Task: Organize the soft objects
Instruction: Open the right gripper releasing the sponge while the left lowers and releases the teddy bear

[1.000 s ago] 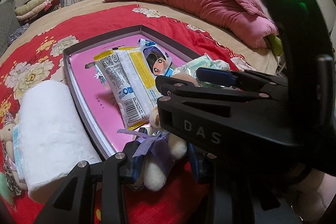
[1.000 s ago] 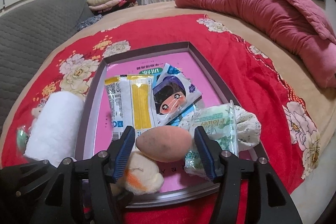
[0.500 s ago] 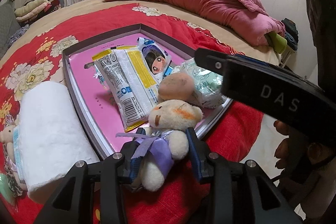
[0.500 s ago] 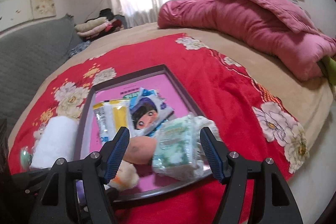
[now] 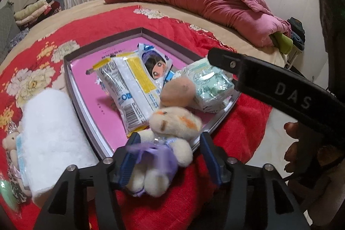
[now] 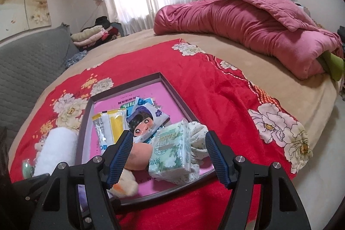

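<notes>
A cream plush bear (image 5: pixel 172 135) with a purple bow lies between the fingers of my left gripper (image 5: pixel 170 156), its head over the near rim of the pink tray (image 5: pixel 86 89). The jaws stand wide and the bear looks loose. The tray holds a yellow-and-white packet (image 5: pixel 129 87), a cartoon-face packet (image 5: pixel 155 64), a tan egg-shaped sponge (image 5: pixel 179 92) and a green tissue pack (image 5: pixel 207 87). My right gripper (image 6: pixel 168 156) is open and empty above the tray's near corner, over the sponge (image 6: pixel 140 156) and tissue pack (image 6: pixel 170 156).
A rolled white towel (image 5: pixel 51 135) lies left of the tray, with a small bear (image 5: pixel 13 143) beside it. A crumpled pink quilt (image 6: pixel 248 23) sits at the far side of the bed. A grey sofa (image 6: pixel 28 64) stands at the left.
My right gripper let go of the sponge, opened and drew up and back. My left gripper's jaws opened wider around the plush bear, which now rests with its head on the tray edge.
</notes>
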A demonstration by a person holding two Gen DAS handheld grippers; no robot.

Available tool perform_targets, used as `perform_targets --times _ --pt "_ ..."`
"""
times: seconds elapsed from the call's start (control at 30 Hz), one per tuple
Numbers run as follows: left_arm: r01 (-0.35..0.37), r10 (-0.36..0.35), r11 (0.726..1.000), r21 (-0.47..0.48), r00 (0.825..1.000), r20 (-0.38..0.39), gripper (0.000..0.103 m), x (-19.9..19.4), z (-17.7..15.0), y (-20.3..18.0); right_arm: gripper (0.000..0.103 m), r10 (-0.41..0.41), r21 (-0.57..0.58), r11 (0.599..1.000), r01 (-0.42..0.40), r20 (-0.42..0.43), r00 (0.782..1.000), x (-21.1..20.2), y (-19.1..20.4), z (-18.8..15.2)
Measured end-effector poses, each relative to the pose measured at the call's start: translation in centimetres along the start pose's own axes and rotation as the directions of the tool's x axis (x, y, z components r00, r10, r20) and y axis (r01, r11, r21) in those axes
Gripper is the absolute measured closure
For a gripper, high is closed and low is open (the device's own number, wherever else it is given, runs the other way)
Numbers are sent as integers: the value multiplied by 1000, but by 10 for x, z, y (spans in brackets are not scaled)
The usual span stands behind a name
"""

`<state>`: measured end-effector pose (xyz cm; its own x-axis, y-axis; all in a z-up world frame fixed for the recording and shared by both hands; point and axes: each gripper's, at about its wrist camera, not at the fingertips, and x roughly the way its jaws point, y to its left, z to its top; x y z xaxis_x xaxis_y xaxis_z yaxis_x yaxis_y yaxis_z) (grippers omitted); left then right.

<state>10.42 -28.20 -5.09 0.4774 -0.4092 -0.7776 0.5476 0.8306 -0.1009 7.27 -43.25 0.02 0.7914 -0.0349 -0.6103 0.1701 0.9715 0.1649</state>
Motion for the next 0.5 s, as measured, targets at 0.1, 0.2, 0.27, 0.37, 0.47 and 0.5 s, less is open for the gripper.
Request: perform_targets --times 0.1,0.2,0.27,0.37,0.47,0.5 --pt "-12 12 1000 -19 1000 11 44 -8 -1 4 32 1 1 1000 -1 4 1000 -1 0 0" --pt "-20 20 999 -28 1000 12 44 -15 -4 9 32 6 4 1000 -6 1 1000 -1 0 0" --pt "-35 35 999 -18 999 -1 44 -14 -7 11 32 10 10 1000 -10 1 1000 -1 0 0" --pt "-68 68 998 -10 998 0 43 -13 -7 15 32 15 10 1000 -15 4 1000 -2 0 0" --pt "-125 125 991 47 992 10 43 -8 -4 8 32 18 5 1000 -18 2 1000 -2 2 0" --pt "-143 143 988 64 990 11 43 -5 -4 5 32 19 6 1000 -19 1 1000 -2 2 0"
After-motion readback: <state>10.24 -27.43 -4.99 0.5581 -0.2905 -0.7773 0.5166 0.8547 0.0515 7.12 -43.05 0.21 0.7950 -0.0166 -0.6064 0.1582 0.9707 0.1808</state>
